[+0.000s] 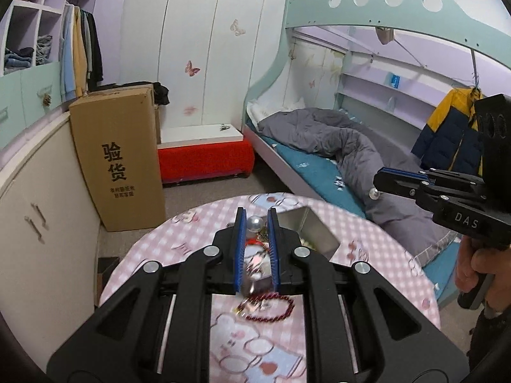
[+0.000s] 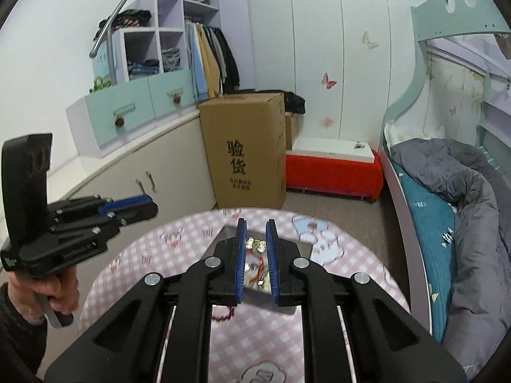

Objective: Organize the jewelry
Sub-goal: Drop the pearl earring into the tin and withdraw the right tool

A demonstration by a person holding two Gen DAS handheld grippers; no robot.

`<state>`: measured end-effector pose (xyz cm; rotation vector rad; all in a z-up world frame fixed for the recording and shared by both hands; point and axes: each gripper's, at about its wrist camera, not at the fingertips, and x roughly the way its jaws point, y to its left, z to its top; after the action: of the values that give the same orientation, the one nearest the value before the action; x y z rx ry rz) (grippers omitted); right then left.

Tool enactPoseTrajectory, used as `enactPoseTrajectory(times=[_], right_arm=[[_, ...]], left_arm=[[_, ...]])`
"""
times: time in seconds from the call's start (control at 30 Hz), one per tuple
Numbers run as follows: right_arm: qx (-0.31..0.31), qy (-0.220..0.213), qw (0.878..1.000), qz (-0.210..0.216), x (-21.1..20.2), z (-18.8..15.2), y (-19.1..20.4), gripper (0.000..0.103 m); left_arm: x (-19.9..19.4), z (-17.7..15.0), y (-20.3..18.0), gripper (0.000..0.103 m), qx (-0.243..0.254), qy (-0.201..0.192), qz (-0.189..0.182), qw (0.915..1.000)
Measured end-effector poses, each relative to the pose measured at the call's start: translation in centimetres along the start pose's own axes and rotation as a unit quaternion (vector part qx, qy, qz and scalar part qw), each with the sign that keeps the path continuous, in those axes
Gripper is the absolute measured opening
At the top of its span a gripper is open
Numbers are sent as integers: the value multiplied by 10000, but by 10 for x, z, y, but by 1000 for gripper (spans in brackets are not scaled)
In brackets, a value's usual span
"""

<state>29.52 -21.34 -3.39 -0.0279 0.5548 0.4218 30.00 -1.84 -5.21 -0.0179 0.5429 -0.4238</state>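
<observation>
Above the round pink-checked desk [image 1: 191, 233], the left gripper [image 1: 256, 220] nips a pearl [image 1: 255, 223] between narrow fingers; the right gripper [image 2: 255, 223] is closed, its pearl [image 1: 374, 194] at the tip. Blurred jewelry fills the tin box [image 1: 314, 226]; a red bracelet [image 1: 271, 309] lies nearer, bunk bed [image 1: 319, 159] beyond

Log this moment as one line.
left hand-held gripper: shut on pearl | right hand-held gripper: shut, second pearl at tip | both above table | red bracelet on table
</observation>
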Motion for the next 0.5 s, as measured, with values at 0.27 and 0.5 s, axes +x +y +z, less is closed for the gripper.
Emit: enactPoseTrajectory(times=[0.27,0.5], right_arm=[[218,182,9996,78,33,16,-13,11],[365,605,9975,49,79,12,-22,15]], left_arm=[[41,19,-7,13,-61,219,-134,9997],[74,21,-3,14,-167,554,-230,9981]])
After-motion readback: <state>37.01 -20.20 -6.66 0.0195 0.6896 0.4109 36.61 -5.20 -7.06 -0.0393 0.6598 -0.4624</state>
